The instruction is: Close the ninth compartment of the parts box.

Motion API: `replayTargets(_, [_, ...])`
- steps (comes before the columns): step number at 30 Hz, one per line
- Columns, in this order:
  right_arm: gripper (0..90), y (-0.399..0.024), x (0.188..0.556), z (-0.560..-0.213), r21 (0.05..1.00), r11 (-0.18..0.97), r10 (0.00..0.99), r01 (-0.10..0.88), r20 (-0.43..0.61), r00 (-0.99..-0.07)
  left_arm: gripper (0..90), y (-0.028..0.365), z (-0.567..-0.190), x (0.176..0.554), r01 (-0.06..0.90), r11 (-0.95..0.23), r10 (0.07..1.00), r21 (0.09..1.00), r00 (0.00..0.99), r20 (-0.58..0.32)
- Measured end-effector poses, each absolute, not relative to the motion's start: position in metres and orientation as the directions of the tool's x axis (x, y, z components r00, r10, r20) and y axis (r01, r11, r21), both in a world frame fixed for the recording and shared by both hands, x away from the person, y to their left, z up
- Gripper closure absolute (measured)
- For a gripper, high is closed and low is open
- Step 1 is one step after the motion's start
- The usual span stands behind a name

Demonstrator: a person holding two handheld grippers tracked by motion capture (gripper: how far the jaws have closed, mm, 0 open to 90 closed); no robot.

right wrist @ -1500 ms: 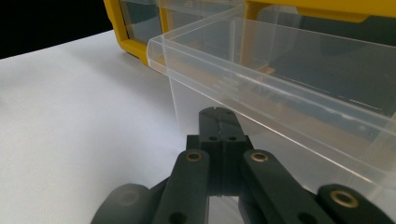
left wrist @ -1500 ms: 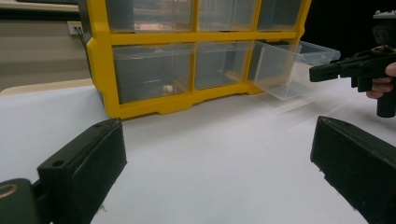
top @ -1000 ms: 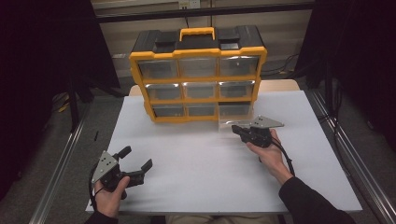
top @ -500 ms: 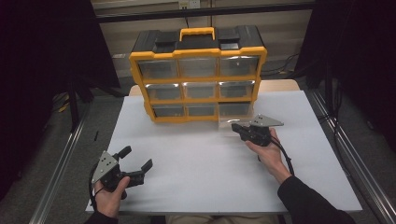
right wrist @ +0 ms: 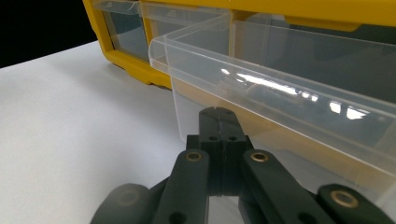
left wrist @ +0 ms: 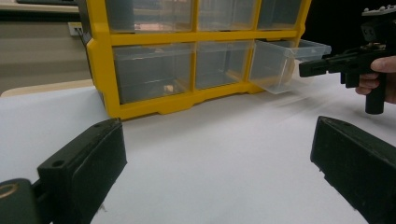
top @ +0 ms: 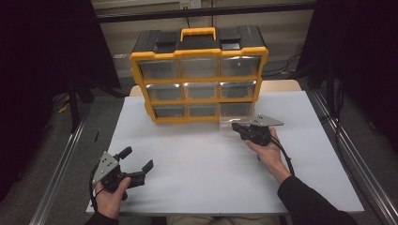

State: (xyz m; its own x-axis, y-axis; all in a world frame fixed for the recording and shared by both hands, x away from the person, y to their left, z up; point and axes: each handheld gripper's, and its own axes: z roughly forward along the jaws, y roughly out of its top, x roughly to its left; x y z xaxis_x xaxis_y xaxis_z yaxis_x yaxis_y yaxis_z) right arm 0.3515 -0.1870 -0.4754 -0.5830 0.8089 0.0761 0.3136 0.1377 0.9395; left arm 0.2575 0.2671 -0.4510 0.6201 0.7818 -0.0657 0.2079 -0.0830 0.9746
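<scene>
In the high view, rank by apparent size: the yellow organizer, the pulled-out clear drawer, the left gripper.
1. yellow organizer
2. left gripper, though it is nearer the camera
3. clear drawer, which looks smallest

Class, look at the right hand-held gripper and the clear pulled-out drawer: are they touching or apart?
Touching. In the right gripper view, the right hand-held gripper has its jaws closed together against the front wall of the clear drawer; whether they pinch a tab cannot be told.

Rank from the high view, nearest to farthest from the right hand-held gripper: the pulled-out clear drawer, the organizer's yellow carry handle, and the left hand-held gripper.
1. Pulled-out clear drawer: bottom right of the organizer, right at the tips of the right hand-held gripper.
2. Yellow carry handle: on top of the organizer, at the far end of the table.
3. Left hand-held gripper: near left corner, jaws open.
</scene>
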Motion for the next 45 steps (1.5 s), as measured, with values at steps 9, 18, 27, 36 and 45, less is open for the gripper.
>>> replayTargets(9, [90.0, -0.187, 0.353, -0.476, 0.942, 0.141, 0.806, 0.306, 0.07, -0.588, 3.2, 0.266, -0.451, 0.257, 0.212, -0.082, 0.782, 0.974, 0.619, -0.069])
replayTargets(18, [90.0, -0.186, 0.355, -0.477, 0.942, 0.14, 0.805, 0.304, 0.071, -0.589, 3.2, 0.265, -0.451, 0.257, 0.212, -0.082, 0.78, 0.974, 0.621, -0.07])
replayTargets(27, [90.0, -0.188, 0.358, -0.476, 0.944, 0.138, 0.81, 0.3, 0.067, -0.583, 3.2, 0.265, -0.451, 0.257, 0.211, -0.083, 0.781, 0.974, 0.621, -0.068])
replayTargets(36, [90.0, -0.19, 0.361, -0.478, 0.949, 0.13, 0.819, 0.288, 0.061, -0.571, 3.2, 0.266, -0.451, 0.257, 0.206, -0.088, 0.784, 0.975, 0.618, -0.06])
replayTargets(45, [90.0, -0.19, 0.364, -0.479, 0.95, 0.126, 0.821, 0.285, 0.061, -0.567, 3.2, 0.266, -0.451, 0.257, 0.207, -0.092, 0.783, 0.974, 0.619, -0.057])
